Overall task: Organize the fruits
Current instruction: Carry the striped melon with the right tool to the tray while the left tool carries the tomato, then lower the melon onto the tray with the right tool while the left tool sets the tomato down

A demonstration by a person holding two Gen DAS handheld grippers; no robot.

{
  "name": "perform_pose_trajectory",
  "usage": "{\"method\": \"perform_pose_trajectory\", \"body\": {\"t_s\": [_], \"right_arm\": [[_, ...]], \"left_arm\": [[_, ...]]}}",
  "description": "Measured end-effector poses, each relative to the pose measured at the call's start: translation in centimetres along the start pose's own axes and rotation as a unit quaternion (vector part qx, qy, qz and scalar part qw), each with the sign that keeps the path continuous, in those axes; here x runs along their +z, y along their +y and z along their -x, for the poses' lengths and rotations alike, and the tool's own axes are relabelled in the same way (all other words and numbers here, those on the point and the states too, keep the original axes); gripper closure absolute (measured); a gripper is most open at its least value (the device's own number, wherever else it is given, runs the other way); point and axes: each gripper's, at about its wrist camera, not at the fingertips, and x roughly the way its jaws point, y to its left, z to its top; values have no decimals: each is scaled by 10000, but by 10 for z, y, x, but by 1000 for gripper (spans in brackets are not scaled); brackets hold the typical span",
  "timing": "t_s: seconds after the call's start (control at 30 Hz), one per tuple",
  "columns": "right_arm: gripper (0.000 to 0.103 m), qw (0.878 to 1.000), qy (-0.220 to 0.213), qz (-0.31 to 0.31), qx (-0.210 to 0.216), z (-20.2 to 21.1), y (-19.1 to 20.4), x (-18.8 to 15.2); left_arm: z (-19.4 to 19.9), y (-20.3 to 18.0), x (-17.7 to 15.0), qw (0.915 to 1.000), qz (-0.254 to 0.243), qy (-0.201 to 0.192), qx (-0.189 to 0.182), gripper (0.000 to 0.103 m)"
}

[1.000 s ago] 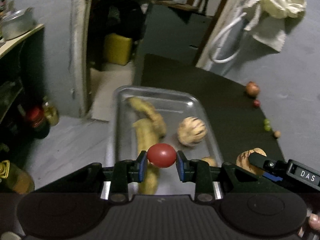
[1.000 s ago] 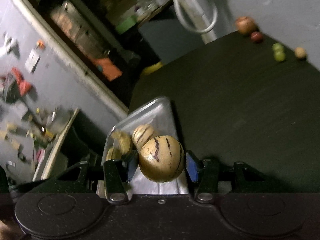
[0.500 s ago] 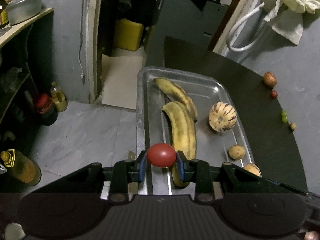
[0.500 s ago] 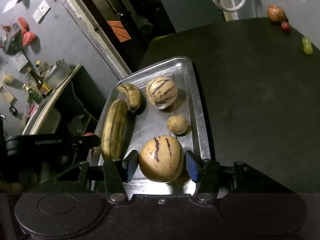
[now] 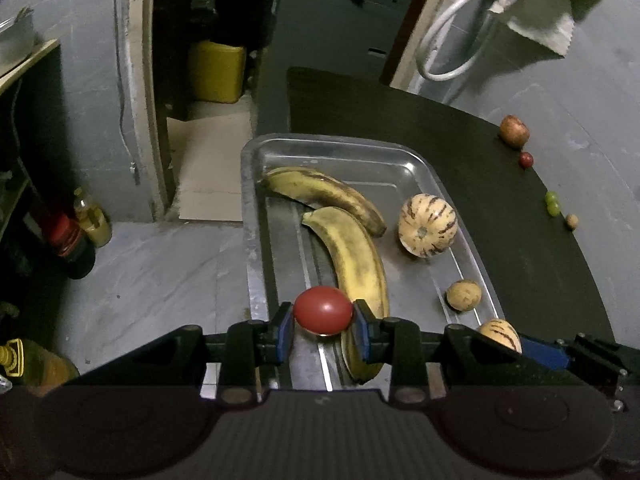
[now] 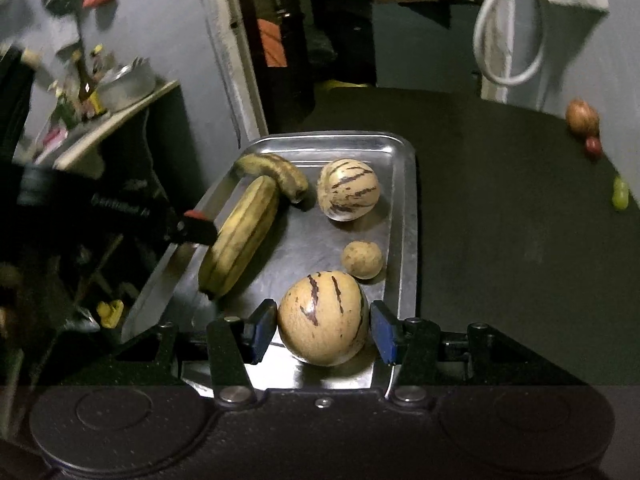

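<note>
A steel tray (image 5: 344, 148) (image 6: 408, 216) on a dark table holds two bananas (image 5: 356, 256) (image 6: 244, 232), a striped melon (image 5: 427, 225) (image 6: 347, 189) and a small brown fruit (image 5: 463, 295) (image 6: 361, 259). My left gripper (image 5: 322, 320) is shut on a red tomato (image 5: 322, 310) over the tray's near left end. My right gripper (image 6: 323, 330) has its pads a little apart from a second striped melon (image 6: 323, 317) resting on the tray's near right end; this melon also shows in the left wrist view (image 5: 501, 333).
Loose fruit lies along the table's far right edge: an apple (image 5: 513, 130) (image 6: 582, 117), a small red fruit (image 5: 526, 159), green grapes (image 5: 553, 203) (image 6: 620, 194) and a small nut (image 5: 571, 221). Floor with bottles (image 5: 90, 220) lies left of the tray.
Both grippers have come down over the tray's near end. The right gripper's pads have parted from the striped melon, which now rests on the tray. The left still holds the tomato.
</note>
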Motion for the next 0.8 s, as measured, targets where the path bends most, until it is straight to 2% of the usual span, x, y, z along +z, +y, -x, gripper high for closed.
{"method": "perform_pose_trajectory", "body": {"t_s": [0.3,0.47,0.6,0.8], "right_arm": [[49,9997,-28,201,-148,3,7,-5],[45,9999,1,123,-87,6,6,-8],[45,10000,22,32,-49,8,3,-12],[37,10000,-41,-11,-25,14,0,-13]], "left_arm": [[-2,-4,2,10000,-49,20,-17,64],[-2,-3,2,10000,-24,39,50,55],[0,-1,-1,10000,14,45,51,52],[6,-4,-9,10000,9,71,54,38]]}}
